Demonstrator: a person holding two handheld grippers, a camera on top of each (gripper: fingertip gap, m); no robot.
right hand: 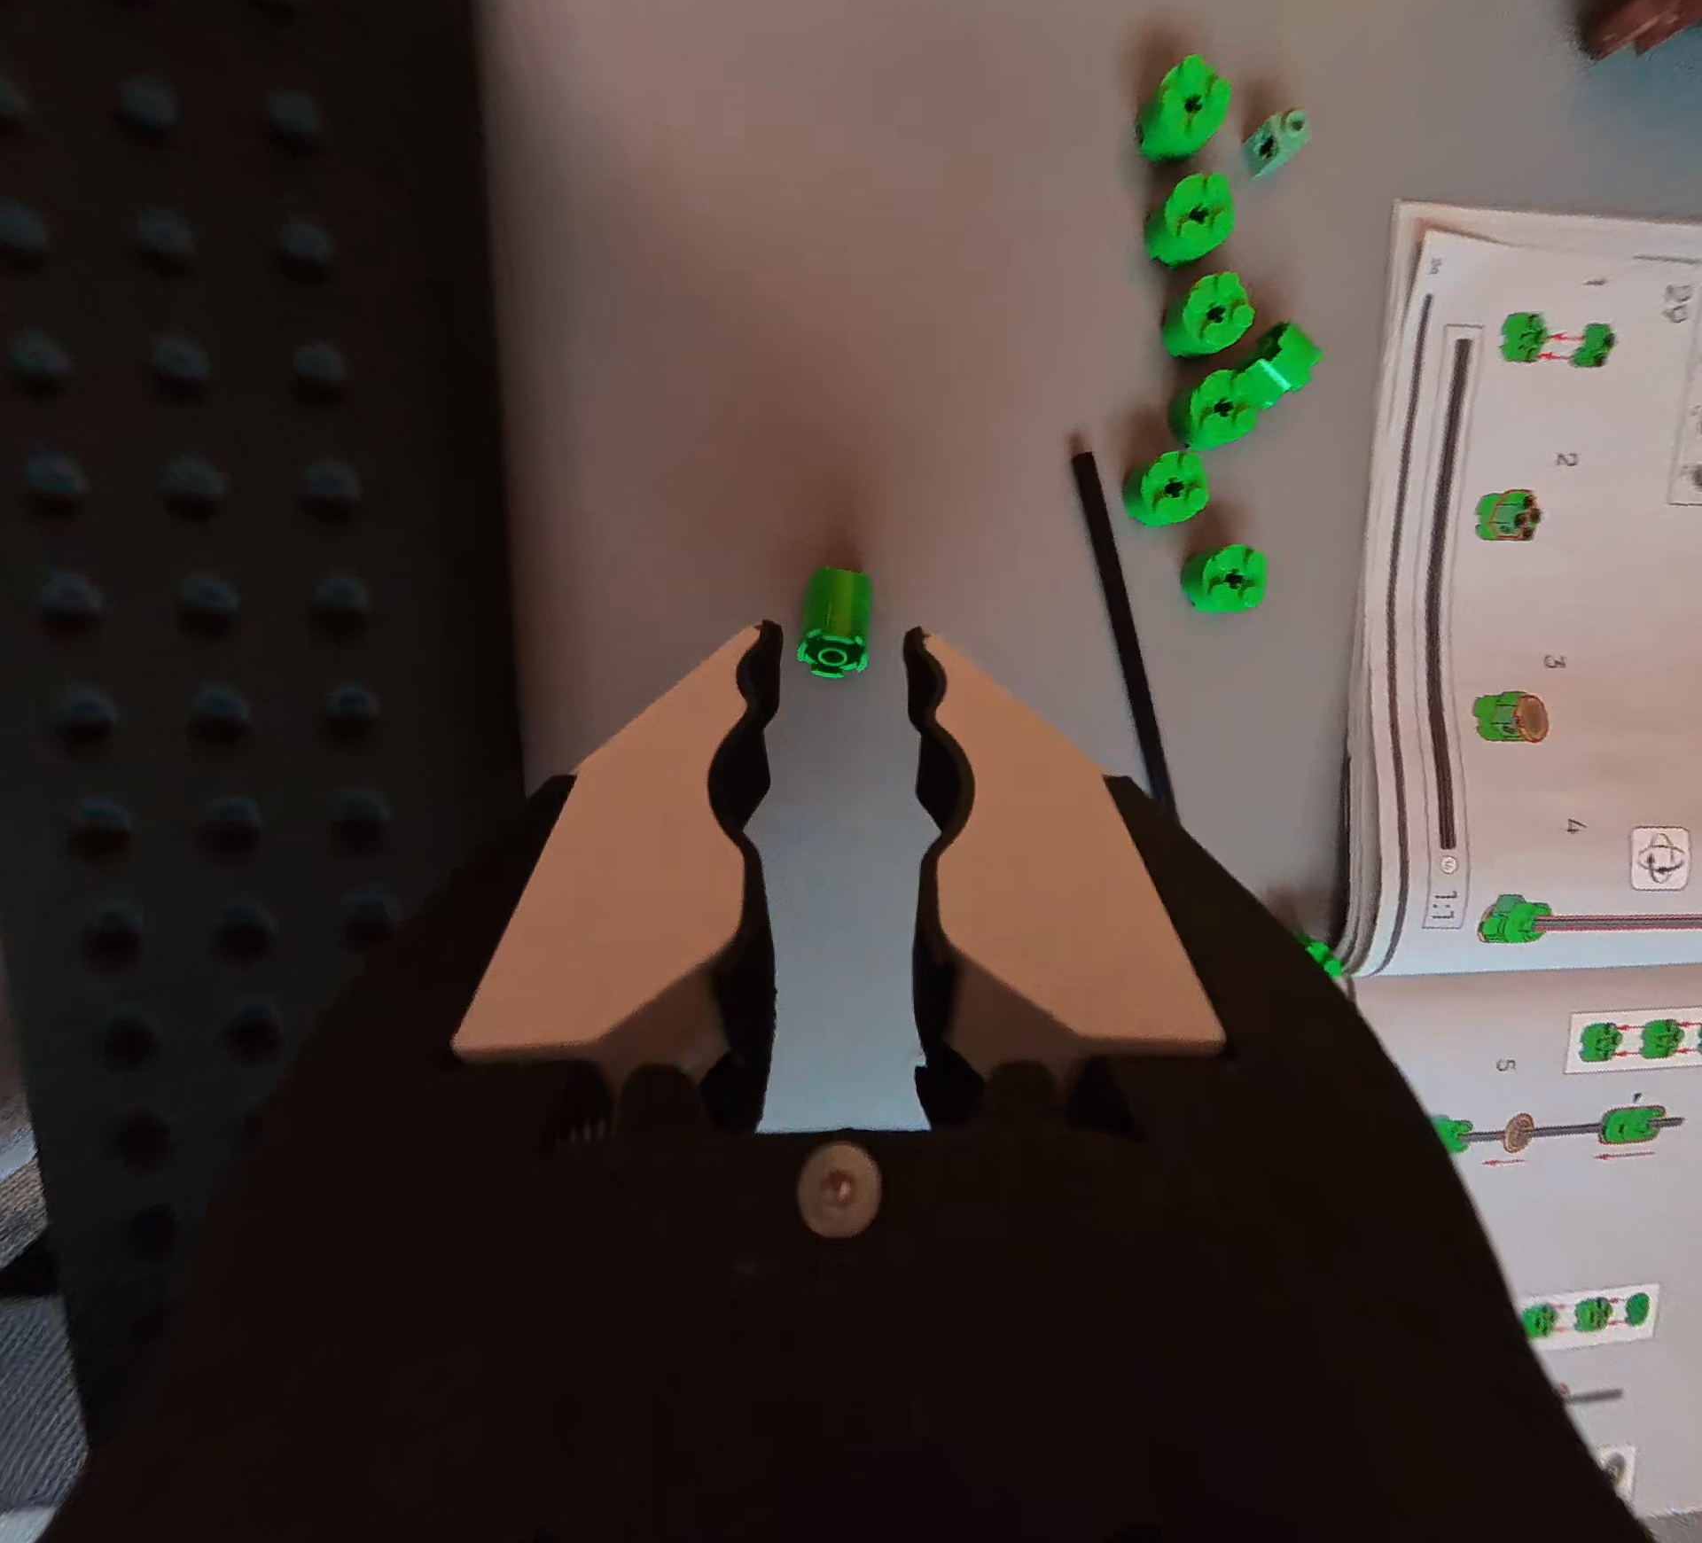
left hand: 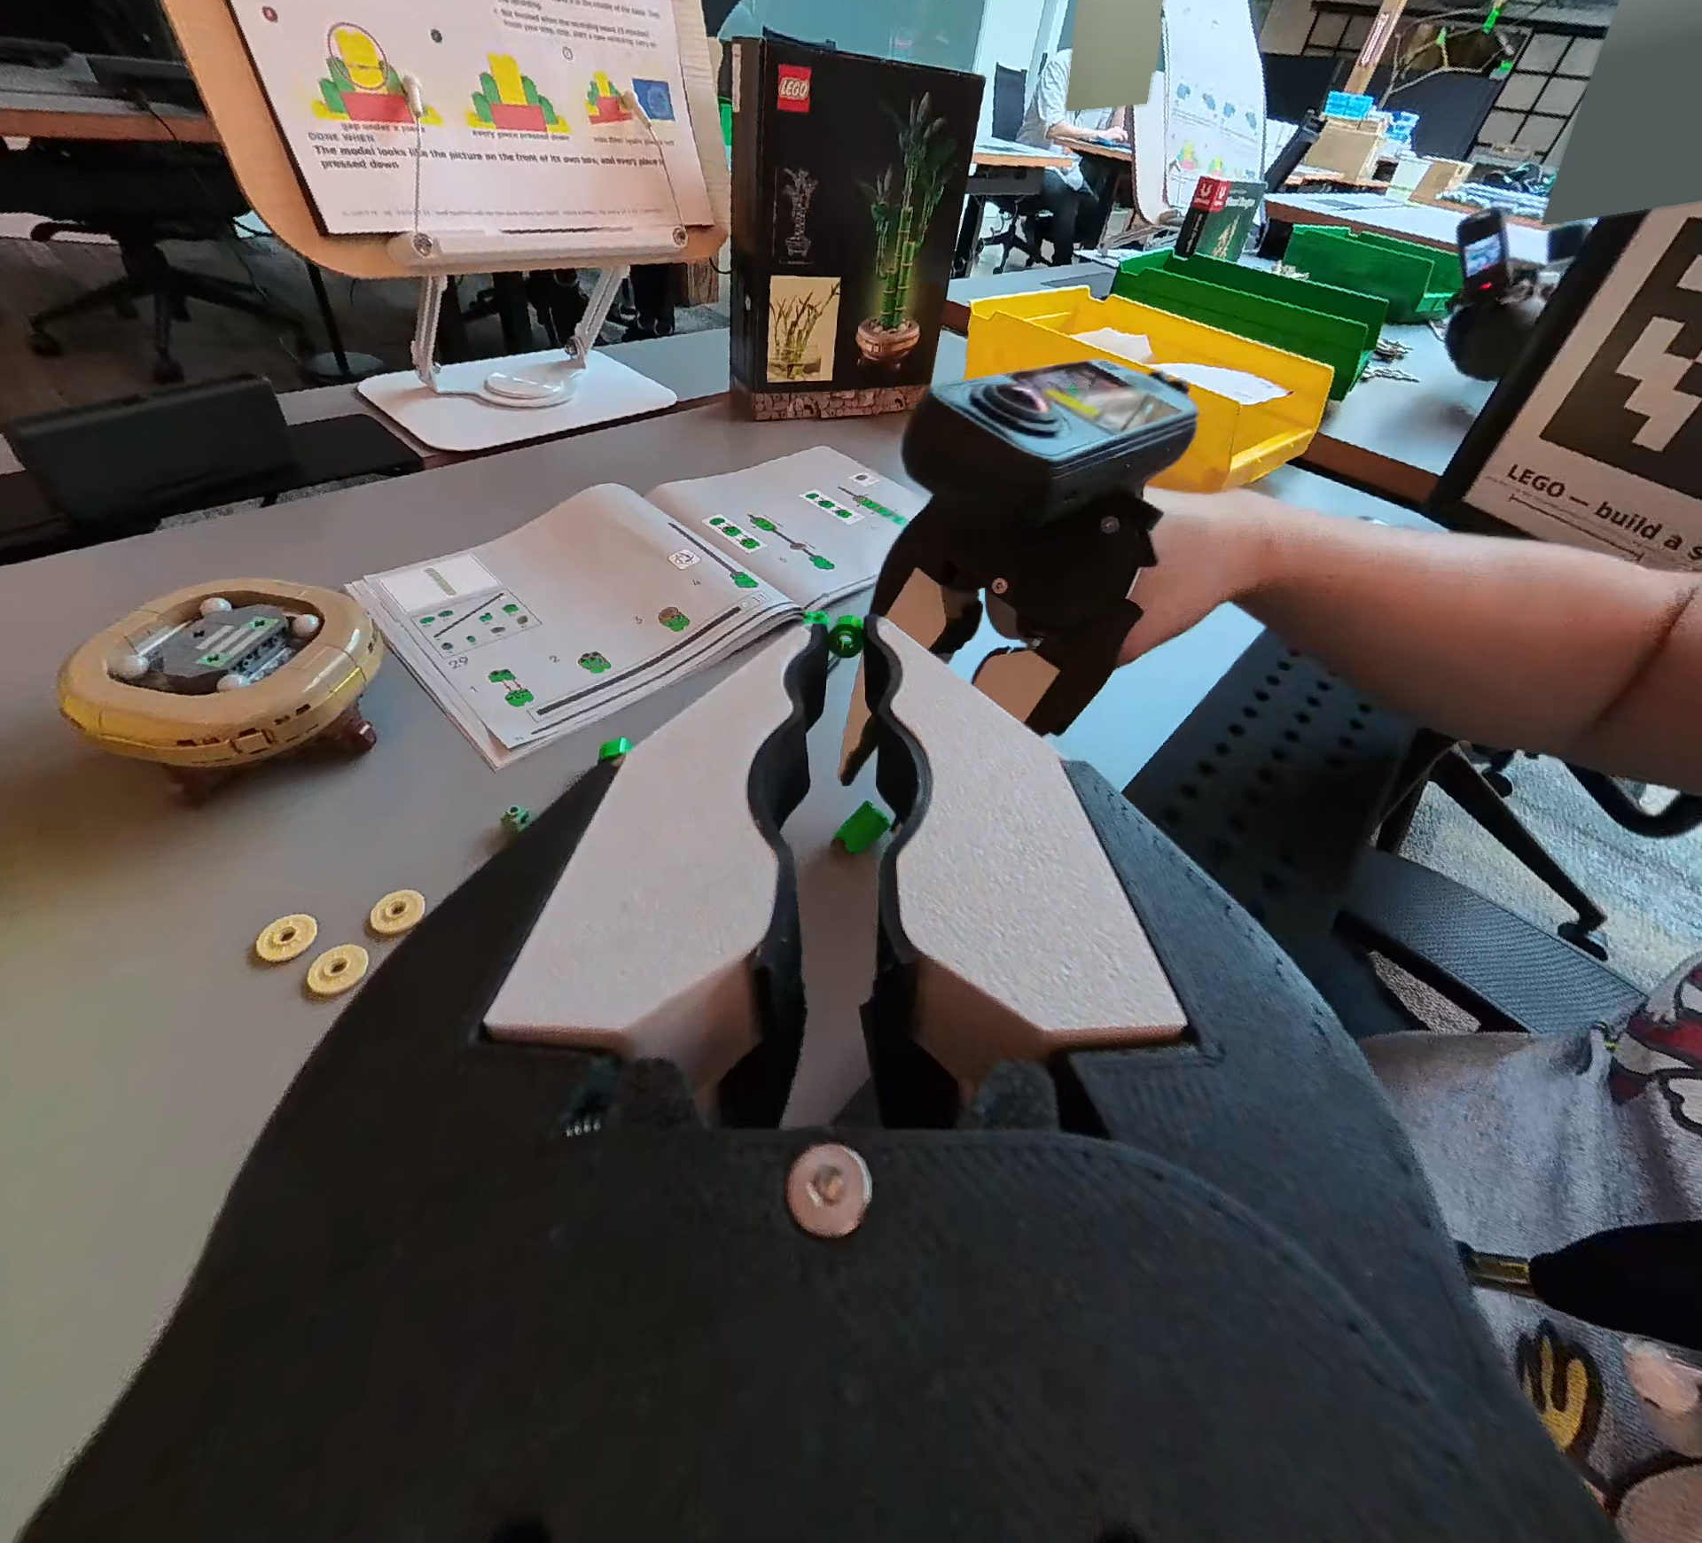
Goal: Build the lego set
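Note:
My left gripper [left hand: 845, 647] is held above the grey table [left hand: 184, 1084], its jaws nearly together on a small green round piece [left hand: 845, 635] at the tips. My right gripper [right hand: 843, 638] points down at the table with its jaws open. A green round brick [right hand: 833, 624] lies on its side just beyond the tips, untouched; it also shows in the left wrist view [left hand: 861, 827]. Several green round bricks [right hand: 1197, 320] lie in a row beside a black axle [right hand: 1114, 624]. The tan round pot base [left hand: 216, 670] stands at the left.
The open instruction booklet [left hand: 599, 578] lies mid-table. Tan discs [left hand: 336, 937] and a small pale green piece [left hand: 516, 817] lie near the front. The set's box [left hand: 847, 228], a yellow bin [left hand: 1151, 366] and a sheet stand [left hand: 442, 44] are behind. A black chair [right hand: 184, 486] is at the table edge. Across from one pair of fingers to the other is roughly 15 cm. Measured from the fingertips, the black axle [right hand: 1114, 624] is 5 cm or so from the right gripper and 20 cm from the left. The tan round pot base [left hand: 216, 670] is about 25 cm from both grippers' fingertips.

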